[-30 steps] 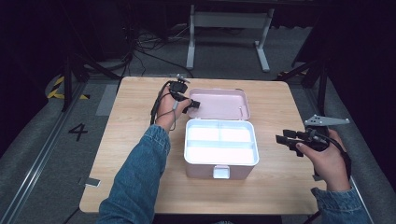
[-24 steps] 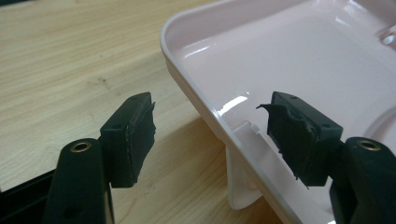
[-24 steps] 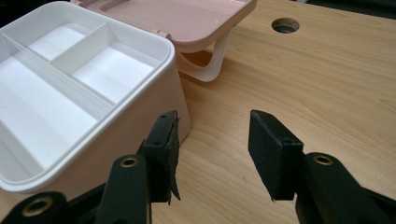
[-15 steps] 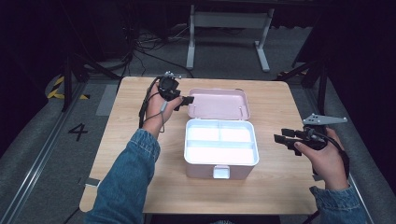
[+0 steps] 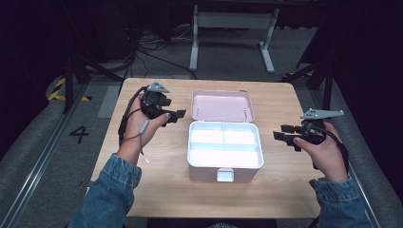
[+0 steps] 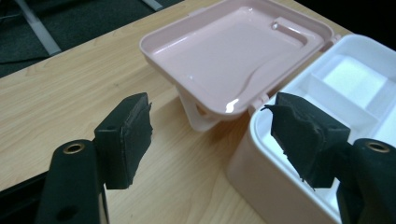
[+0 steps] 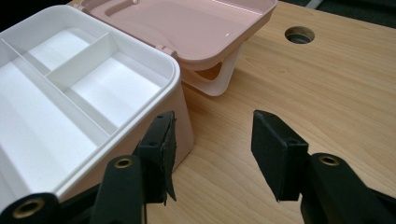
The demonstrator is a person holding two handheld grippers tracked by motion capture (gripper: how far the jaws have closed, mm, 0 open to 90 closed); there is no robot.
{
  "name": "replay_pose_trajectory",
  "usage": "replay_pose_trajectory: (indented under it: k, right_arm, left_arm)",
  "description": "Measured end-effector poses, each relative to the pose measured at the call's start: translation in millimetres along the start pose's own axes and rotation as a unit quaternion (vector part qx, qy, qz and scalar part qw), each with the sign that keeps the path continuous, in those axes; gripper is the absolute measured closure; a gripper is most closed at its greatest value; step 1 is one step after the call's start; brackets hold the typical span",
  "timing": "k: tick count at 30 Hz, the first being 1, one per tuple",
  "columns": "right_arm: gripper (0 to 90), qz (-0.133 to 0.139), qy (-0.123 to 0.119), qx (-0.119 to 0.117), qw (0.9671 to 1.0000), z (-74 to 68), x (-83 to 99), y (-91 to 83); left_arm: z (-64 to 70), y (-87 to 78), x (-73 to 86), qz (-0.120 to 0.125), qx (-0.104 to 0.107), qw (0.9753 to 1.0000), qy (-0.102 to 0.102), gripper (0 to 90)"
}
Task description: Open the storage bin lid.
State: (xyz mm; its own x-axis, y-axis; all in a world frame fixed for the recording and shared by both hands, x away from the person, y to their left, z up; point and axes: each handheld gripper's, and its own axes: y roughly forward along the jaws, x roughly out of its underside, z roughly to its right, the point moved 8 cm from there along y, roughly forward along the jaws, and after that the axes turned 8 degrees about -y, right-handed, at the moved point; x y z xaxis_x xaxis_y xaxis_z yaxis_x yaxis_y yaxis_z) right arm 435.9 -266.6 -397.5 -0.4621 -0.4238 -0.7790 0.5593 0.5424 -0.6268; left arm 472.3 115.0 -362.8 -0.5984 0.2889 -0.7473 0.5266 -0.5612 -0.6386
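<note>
left gripper (image 5: 175, 115) is drawn back to upper left, jaws wide, empty | lid (image 5: 221, 105) left open | right gripper (image 5: 285, 136) held wide, empty | box (image 5: 225, 151) is judged ready for filling

Wooden counter (image 5: 157, 190) standing on grey floor (image 5: 43, 156); white metal stand (image 5: 233, 21) sitting beyond; cable hole (image 7: 299, 34) showing.

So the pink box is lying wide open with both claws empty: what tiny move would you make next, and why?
Probably ease the left claw toward the lid's near edge, perhaps to close it. The lid lies folded back behind the white tray, the claw is open beside it, and the right claw waits open, clear of the box.
</note>
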Motion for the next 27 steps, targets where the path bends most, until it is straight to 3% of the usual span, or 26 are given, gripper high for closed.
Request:
replay_pose_trajectory:
  k: [11, 14, 19, 22, 27]
  right_arm:
    - [49.6, -0.009, 0.002, -0.002, 1.0000, 9.1, -0.3, 5.7]
    - [49.0, -0.016, 0.005, 0.000, 0.9999, 11.2, 2.3, 5.0]
    - [47.4, -0.030, 0.004, 0.002, 0.9995, 13.7, 9.0, 4.2]
    - [46.4, -0.037, 0.008, 0.003, 0.9993, 14.9, 14.1, 3.6]
    - [46.2, -0.043, 0.014, 0.008, 0.9989, 18.4, 22.8, 1.1]
  left_arm:
    - [-9.8, -28.2, 34.9, 0.004, -0.021, 0.9998, -0.006, 27.8]
    - [-9.9, -34.5, 45.1, -0.001, -0.037, 0.9993, 0.011, 27.7]
    - [-6.6, -39.9, 60.1, -0.010, -0.037, 0.9991, 0.015, 27.0]
    - [-8.7, -42.2, 70.1, -0.024, -0.059, 0.9976, 0.029, 27.0]
    - [-11.2, -42.2, 86.1, -0.046, -0.046, 0.9975, 0.025, 26.7]
